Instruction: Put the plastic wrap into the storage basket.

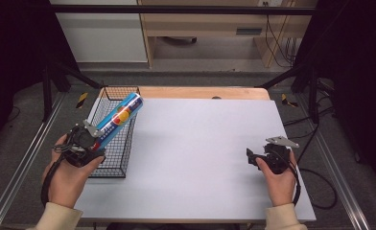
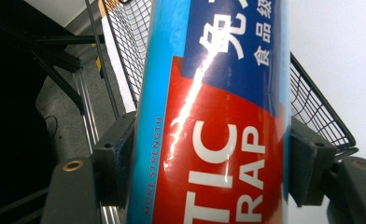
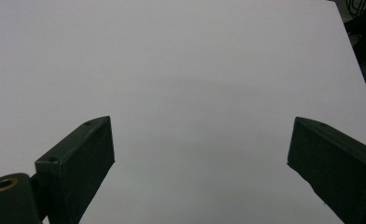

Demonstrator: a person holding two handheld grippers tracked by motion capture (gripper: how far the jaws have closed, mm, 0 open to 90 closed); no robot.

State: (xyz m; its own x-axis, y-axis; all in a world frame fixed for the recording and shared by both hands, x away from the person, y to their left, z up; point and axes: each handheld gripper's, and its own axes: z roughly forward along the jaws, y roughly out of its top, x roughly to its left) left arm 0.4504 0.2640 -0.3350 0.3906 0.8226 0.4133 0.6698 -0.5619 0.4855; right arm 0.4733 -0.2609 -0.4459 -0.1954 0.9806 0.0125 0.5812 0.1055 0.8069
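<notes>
The roll of plastic wrap (image 2: 214, 116) carries the readable print. On its red field stand large white letters "TIC" and below them "RAP", cut off at the edges. Along the blue side runs small "MORE STRENGTH". On the dark blue band above stand white Chinese characters, among them 食品級.

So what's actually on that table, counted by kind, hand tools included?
Plastic wrap roll: 1, clamped in the left gripper
Black wire basket: 1
Handheld grippers: 2, the right gripper open over bare table
Total: 4
</notes>
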